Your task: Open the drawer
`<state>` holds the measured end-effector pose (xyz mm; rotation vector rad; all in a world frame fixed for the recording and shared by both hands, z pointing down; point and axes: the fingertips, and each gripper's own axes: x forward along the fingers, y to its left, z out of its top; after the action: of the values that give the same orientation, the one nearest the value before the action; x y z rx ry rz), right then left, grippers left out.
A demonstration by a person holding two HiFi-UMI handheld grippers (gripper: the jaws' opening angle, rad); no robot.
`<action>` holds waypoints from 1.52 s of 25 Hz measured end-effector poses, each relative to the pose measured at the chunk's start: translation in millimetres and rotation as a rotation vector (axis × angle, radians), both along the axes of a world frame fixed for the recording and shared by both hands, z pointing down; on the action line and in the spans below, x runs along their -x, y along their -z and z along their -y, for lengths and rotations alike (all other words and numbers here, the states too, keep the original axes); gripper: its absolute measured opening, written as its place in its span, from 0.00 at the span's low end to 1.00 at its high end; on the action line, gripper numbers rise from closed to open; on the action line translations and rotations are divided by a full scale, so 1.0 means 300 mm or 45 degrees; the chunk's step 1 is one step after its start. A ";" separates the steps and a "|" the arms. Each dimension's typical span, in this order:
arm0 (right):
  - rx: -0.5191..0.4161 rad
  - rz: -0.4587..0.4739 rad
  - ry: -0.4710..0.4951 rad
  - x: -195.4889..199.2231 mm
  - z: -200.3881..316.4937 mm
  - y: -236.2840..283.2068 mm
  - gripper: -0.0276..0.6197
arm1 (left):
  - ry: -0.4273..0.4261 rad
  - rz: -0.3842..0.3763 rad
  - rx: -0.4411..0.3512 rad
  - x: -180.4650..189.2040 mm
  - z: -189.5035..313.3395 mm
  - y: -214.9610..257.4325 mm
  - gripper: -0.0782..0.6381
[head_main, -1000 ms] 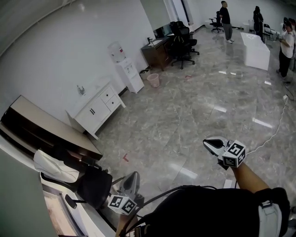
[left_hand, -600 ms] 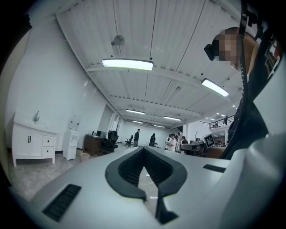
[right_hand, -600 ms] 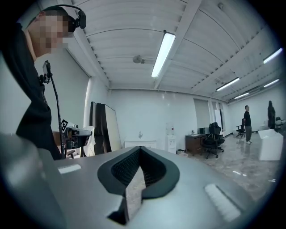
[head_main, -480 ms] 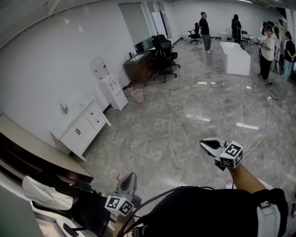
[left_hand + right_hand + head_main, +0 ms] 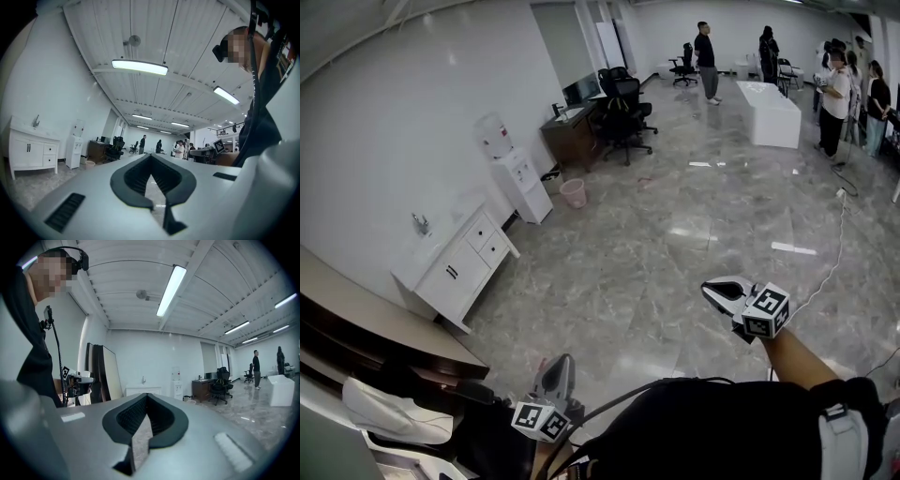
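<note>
A white cabinet (image 5: 455,262) with two small drawers (image 5: 490,242) at its right end stands against the left wall, well ahead of both grippers. The left gripper view shows that cabinet (image 5: 29,152) far off at the left. The right gripper view shows it (image 5: 143,391) small beyond the jaws. My left gripper (image 5: 555,370) is low in the head view, close to my body, shut and empty. My right gripper (image 5: 719,289) is held out over the marble floor, jaws together with nothing between them. Both point level across the room.
A water dispenser (image 5: 514,173), a pink bin (image 5: 573,192), a dark desk (image 5: 572,131) and office chairs (image 5: 623,112) line the left wall past the cabinet. A dark counter (image 5: 366,323) lies near left. A white table (image 5: 772,112), several people (image 5: 839,94) and a floor cable (image 5: 825,272) are right.
The whole view has advanced across the room: the white cabinet and the dark counter have slid down and left in the head view. Both grippers keep their places and stay shut.
</note>
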<state>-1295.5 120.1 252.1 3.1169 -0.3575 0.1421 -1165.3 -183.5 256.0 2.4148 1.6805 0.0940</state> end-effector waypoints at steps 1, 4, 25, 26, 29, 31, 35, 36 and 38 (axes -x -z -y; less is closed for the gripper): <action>-0.002 0.007 0.005 -0.022 0.002 -0.005 0.04 | 0.003 0.005 0.000 -0.019 0.002 -0.005 0.10; -0.003 0.017 0.012 -0.090 -0.022 -0.015 0.04 | 0.016 0.014 -0.002 -0.077 -0.008 -0.013 0.10; 0.025 -0.034 0.303 -0.611 -0.746 0.063 0.04 | 0.282 -0.007 -0.007 -0.367 -0.685 0.056 0.10; 0.020 -0.035 0.311 -0.625 -0.775 0.058 0.04 | 0.286 -0.005 -0.015 -0.374 -0.717 0.051 0.10; 0.008 -0.033 0.322 -0.671 -0.860 0.038 0.04 | 0.290 0.005 -0.034 -0.404 -0.807 0.040 0.10; -0.008 -0.029 0.319 -0.703 -0.910 0.029 0.04 | 0.286 0.015 -0.050 -0.431 -0.860 0.036 0.10; -0.031 -0.023 0.304 -0.764 -0.979 0.008 0.04 | 0.265 0.026 -0.059 -0.518 -0.937 0.019 0.10; -0.034 -0.019 0.292 -0.779 -0.993 0.000 0.04 | 0.252 0.029 -0.059 -0.540 -0.957 0.018 0.10; -0.035 -0.009 0.264 -0.808 -1.016 -0.016 0.04 | 0.215 0.030 -0.052 -0.585 -0.991 0.009 0.10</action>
<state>-1053.1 424.8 257.0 3.0803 -0.6839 0.1253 -989.8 113.9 253.2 2.5637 1.4718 0.1324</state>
